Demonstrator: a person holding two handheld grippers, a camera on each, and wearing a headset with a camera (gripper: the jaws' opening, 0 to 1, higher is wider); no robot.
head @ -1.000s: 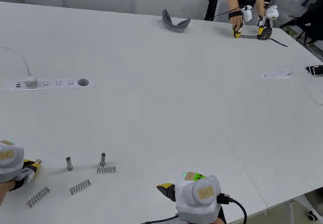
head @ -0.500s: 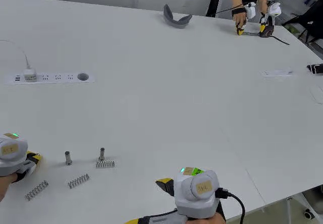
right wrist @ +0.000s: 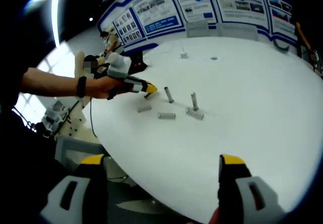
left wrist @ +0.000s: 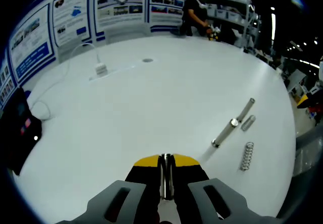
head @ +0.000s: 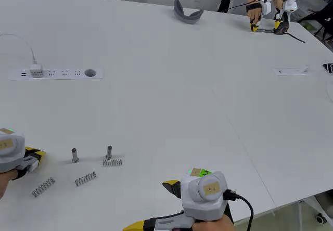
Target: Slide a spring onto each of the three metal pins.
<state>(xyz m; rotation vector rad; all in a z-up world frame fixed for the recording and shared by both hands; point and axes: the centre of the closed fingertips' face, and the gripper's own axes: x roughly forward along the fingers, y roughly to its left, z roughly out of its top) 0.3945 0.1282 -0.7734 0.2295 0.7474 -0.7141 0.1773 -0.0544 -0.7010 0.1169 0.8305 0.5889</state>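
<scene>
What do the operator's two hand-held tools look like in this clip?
The left tongs and right tongs have black jaws tipped yellow and rounded white housings with tan stickers. A black cable leaves the right one. The left wrist wears a black band.

The table (head: pixel 182 95) is plain white; the metal pins (head: pixel 75 155) and springs (head: pixel 86 178) on it are silver-grey. Both the left gripper (left wrist: pixel 165 168) and the right gripper (right wrist: pixel 161 161) have pale grey bodies and yellow-and-black jaw tips. The power strip (head: pixel 57 74) is white, the wall posters (right wrist: pixel 202 4) blue and white.
</scene>
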